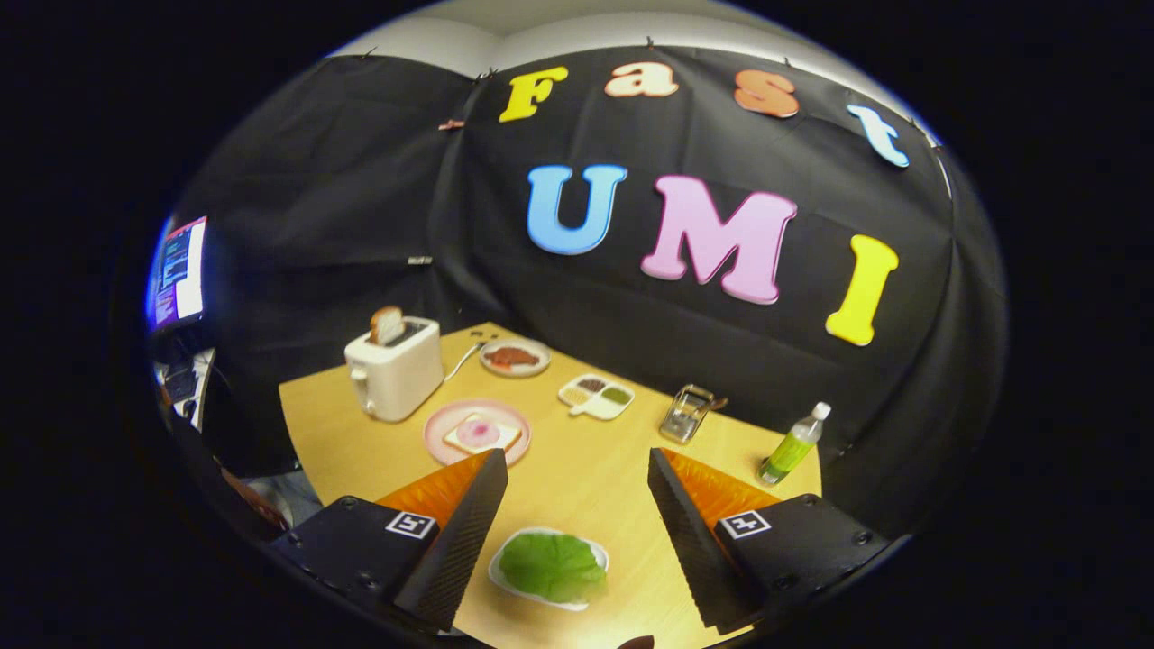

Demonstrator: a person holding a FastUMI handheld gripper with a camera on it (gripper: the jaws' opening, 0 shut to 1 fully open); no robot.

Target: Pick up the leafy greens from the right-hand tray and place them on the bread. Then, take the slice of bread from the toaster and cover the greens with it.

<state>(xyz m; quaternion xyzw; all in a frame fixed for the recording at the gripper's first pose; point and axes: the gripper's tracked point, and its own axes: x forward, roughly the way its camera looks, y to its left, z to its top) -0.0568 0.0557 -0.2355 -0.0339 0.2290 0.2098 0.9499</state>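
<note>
With the gripper (577, 469) spread wide and empty above the lettuce leaf (551, 565), step one needs a descent and pinch.

- Two square black-and-white coded tags (410, 525), one on each side of the gripper (577, 455), carry a blocky pattern rather than letters or numbers. The fingers stand spread wide with nothing gripped, and the leafy greens (550, 566) lie between them.
- The bottle (793, 446) wears a green label, too small to read.
- The screen (178, 270) beyond the toaster (395, 374) shows lines of text, too blurred to read.
</note>
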